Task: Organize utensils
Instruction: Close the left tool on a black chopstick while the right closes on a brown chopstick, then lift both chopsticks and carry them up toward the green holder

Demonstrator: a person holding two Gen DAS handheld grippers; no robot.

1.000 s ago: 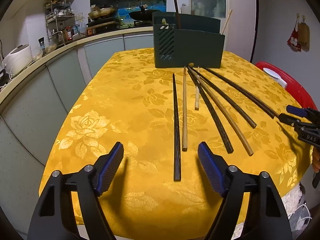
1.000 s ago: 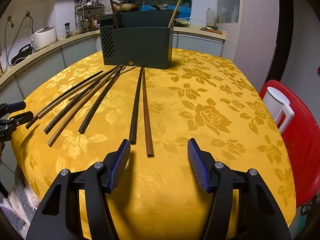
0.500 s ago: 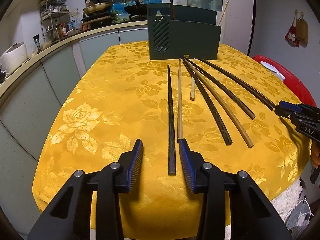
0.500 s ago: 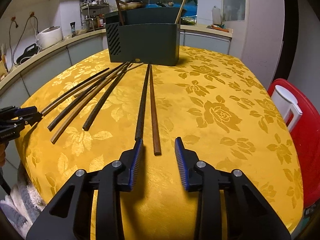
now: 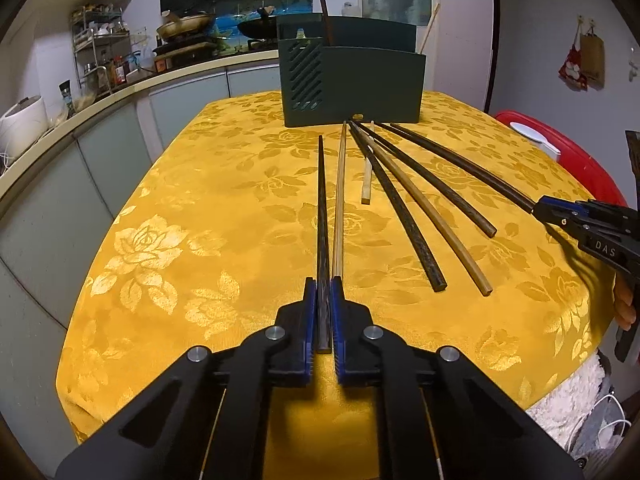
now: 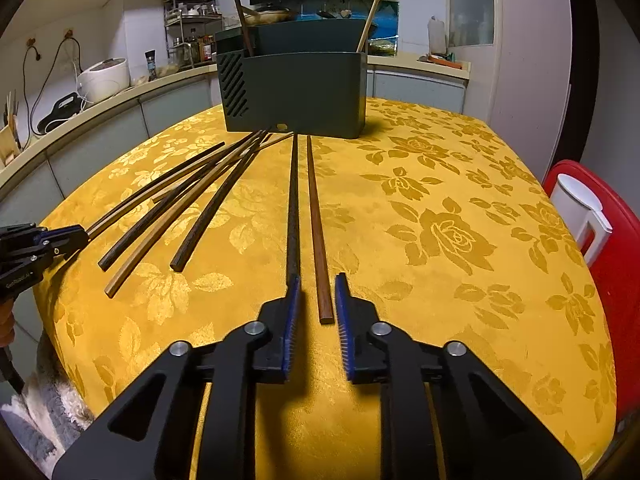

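Note:
Several chopsticks lie fanned on the yellow tablecloth (image 5: 168, 216) in front of a dark green utensil holder (image 5: 352, 86), which also shows in the right wrist view (image 6: 296, 92). My left gripper (image 5: 323, 286) is shut on the near end of a black chopstick (image 5: 321, 208); a light wooden chopstick (image 5: 340, 200) lies just right of it. My right gripper (image 6: 317, 284) is partly closed around the near end of a reddish-brown chopstick (image 6: 316, 224), pads apart from it. A black chopstick (image 6: 293, 204) lies along its left finger (image 6: 291, 312).
A red stool with a white container (image 6: 580, 208) stands at the table's right. A kitchen counter with a rice cooker (image 6: 104, 80) runs along the left. The holder has a dark stick (image 6: 240, 12) and a light stick (image 6: 370, 16) standing in it.
Both grippers moved forward and narrowed. The left closed fully onto the black chopstick's end. The right narrowed around the reddish-brown chopstick's end.

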